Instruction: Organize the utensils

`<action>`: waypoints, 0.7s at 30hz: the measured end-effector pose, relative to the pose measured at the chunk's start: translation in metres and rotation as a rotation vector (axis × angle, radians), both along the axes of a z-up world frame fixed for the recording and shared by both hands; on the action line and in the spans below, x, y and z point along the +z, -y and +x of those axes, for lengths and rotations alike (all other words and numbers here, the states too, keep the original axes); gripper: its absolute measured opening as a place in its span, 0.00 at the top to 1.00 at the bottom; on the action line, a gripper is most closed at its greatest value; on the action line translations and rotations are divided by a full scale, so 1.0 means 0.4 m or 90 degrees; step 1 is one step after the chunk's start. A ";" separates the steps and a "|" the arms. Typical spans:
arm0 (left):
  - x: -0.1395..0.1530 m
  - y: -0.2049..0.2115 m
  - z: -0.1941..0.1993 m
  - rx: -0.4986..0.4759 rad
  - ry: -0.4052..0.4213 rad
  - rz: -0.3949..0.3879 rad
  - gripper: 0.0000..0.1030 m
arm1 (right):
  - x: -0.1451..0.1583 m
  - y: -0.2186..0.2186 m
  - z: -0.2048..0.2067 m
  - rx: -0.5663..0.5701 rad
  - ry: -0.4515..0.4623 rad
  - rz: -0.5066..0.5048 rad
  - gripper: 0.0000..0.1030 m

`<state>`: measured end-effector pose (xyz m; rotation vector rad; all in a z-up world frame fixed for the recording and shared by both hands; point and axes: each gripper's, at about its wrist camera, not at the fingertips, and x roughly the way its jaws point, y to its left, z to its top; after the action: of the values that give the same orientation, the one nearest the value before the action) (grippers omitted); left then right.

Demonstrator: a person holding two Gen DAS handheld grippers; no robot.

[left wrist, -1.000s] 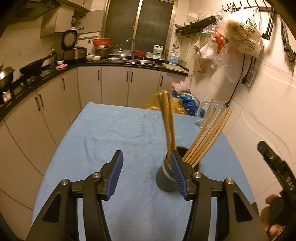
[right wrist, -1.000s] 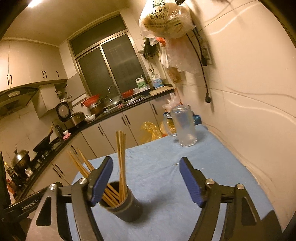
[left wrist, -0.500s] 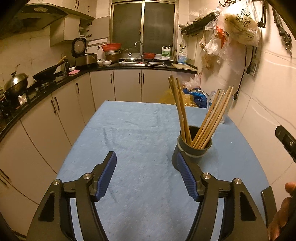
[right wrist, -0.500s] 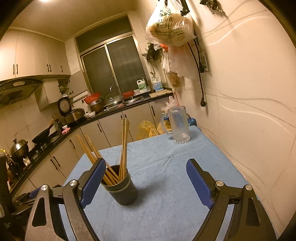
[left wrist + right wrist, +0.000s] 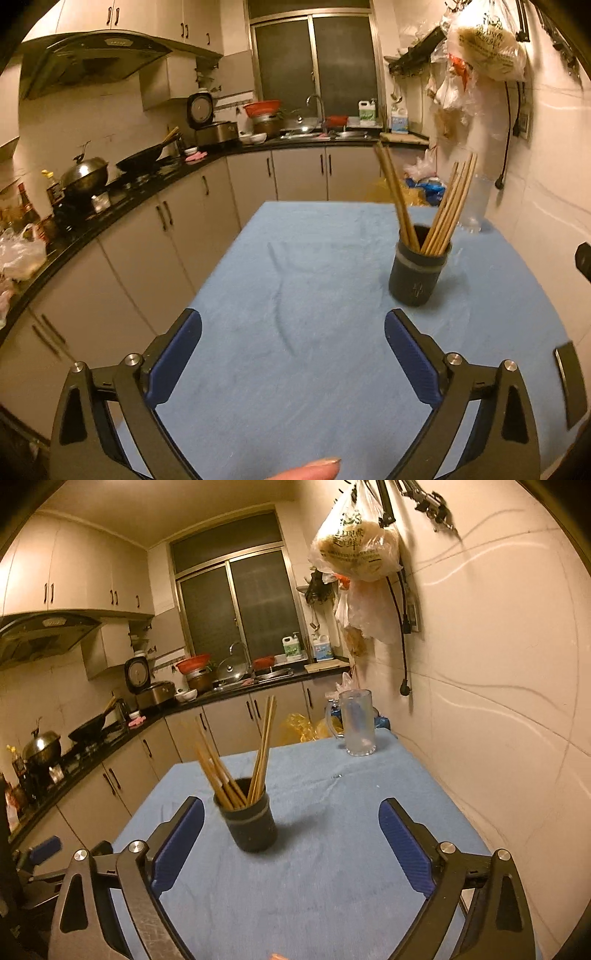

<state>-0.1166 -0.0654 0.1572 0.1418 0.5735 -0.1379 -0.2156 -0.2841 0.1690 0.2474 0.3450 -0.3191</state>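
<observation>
right wrist view alone: clear glass mug (image 5: pixel 356 723); both grippers' jaws spread, empty.

**Around the blue table: a busy kitchen backdrop**

A blue cloth (image 5: pixel 332 867) covers the table. At its far corner by the wall stands a clear glass mug (image 5: pixel 356 723), upright. Above it a plastic bag (image 5: pixel 354 550) hangs from the wall. On the dark counter (image 5: pixel 122 195) to the left sit a wok (image 5: pixel 146 158) and a lidded pot (image 5: pixel 84 177); further along, a rice cooker (image 5: pixel 212 123), lid raised, near the sink tap (image 5: pixel 316 103).
</observation>
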 end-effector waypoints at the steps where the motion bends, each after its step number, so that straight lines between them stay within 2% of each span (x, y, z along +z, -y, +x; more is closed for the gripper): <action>1: -0.010 -0.010 -0.013 0.002 -0.011 0.001 0.03 | -0.007 -0.008 -0.014 -0.004 -0.005 -0.001 0.05; 6: -0.042 -0.038 -0.062 0.031 -0.021 0.034 0.03 | -0.049 -0.040 -0.056 -0.006 -0.031 -0.011 0.05; 13: -0.071 -0.061 -0.121 0.067 -0.021 0.043 0.03 | -0.100 -0.074 -0.091 -0.009 -0.066 -0.037 0.05; 21: -0.081 -0.056 -0.136 0.061 -0.017 0.041 0.03 | -0.132 -0.092 -0.071 0.008 -0.097 -0.049 0.05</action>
<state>-0.1711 -0.0432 0.1246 0.1748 0.6104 -0.0283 -0.2441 -0.2473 0.1163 0.1453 0.4833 -0.3397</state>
